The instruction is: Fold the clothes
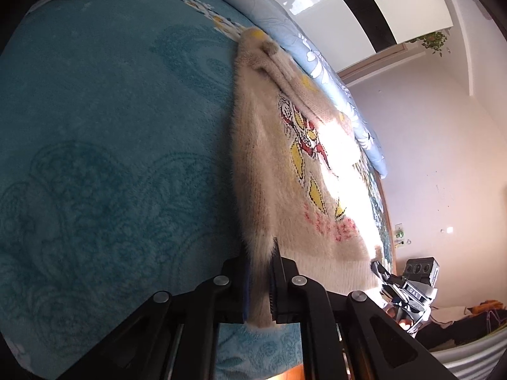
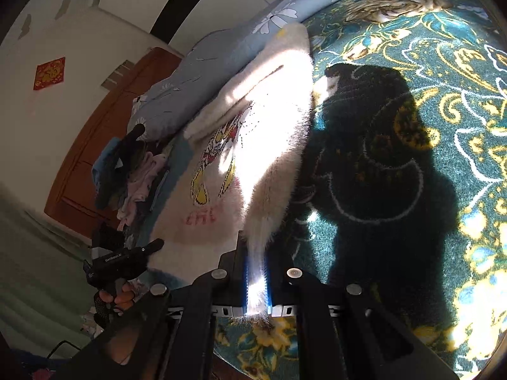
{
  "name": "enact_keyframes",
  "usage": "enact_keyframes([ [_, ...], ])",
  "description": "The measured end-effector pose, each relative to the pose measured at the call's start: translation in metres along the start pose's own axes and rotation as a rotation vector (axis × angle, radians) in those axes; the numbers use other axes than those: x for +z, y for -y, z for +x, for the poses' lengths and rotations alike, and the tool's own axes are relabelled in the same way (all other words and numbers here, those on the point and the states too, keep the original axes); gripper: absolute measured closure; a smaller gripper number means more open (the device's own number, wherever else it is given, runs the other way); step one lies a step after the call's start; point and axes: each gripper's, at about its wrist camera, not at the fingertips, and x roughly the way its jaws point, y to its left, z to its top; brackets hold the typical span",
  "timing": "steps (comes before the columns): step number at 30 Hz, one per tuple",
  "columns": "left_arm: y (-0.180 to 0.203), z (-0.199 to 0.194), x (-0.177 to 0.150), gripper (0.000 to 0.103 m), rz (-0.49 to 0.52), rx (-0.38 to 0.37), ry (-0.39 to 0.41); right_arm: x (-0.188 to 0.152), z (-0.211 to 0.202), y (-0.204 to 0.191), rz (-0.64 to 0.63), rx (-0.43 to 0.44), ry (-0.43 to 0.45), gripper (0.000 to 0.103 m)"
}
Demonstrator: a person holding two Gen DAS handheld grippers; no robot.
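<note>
A fuzzy cream sweater (image 1: 279,171) with a yellow and red cartoon print lies on the bed, its hem toward me. My left gripper (image 1: 260,280) is shut on the sweater's near left hem corner. My right gripper (image 2: 256,280) is shut on the near right hem corner of the same sweater (image 2: 253,145). Each gripper shows in the other's view: the right one (image 1: 380,270) at the hem's right end, the left one (image 2: 152,247) at the hem's left end. A sleeve is folded across the sweater's upper part.
A teal patterned blanket (image 1: 111,145) covers the bed, with gold floral print on the right side (image 2: 412,133). A light blue floral quilt (image 1: 317,60) lies rolled behind the sweater. A pile of other clothes (image 2: 133,171) sits at the left, near a wooden door (image 2: 104,120).
</note>
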Motion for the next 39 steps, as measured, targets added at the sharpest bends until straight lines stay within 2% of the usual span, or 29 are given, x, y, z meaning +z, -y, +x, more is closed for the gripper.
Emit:
enact_keyframes([
  [4,-0.006,0.006,0.006,0.094,-0.034,-0.042,-0.017,-0.001,-0.002,0.005,0.034,0.046,0.005,0.095],
  [7,-0.006,-0.001,0.02,0.094,-0.043,-0.126,-0.009,0.008,-0.007,0.004,0.051,0.119,0.036,0.095],
  [12,0.014,-0.023,0.059,0.094,-0.031,-0.253,0.066,0.043,-0.021,-0.011,0.035,0.211,0.108,0.095],
  [14,0.027,-0.024,0.082,0.094,-0.016,-0.273,0.083,0.066,-0.021,-0.019,0.03,0.226,0.131,0.095],
  [17,0.054,-0.013,0.127,0.093,0.021,-0.255,0.1,0.103,-0.018,-0.029,0.035,0.234,0.156,0.095],
  [19,0.065,-0.003,0.16,0.093,0.01,-0.25,0.101,0.133,-0.012,-0.032,0.045,0.216,0.164,0.095],
  [23,0.07,0.019,0.208,0.092,0.023,-0.166,0.101,0.19,0.015,-0.026,0.111,0.182,0.162,0.095],
  [27,0.071,0.054,0.25,0.092,0.035,-0.081,0.098,0.239,0.052,-0.02,0.136,0.097,0.132,0.095],
  [31,0.052,0.1,0.285,0.09,0.003,-0.035,0.076,0.268,0.084,-0.001,0.181,0.026,0.107,0.095],
  [35,0.032,0.137,0.298,0.09,-0.022,0.025,0.036,0.278,0.119,0.023,0.222,-0.052,0.064,0.095],
  [39,0.018,0.148,0.3,0.09,-0.053,0.001,0.032,0.279,0.135,0.04,0.263,-0.056,0.058,0.095],
])
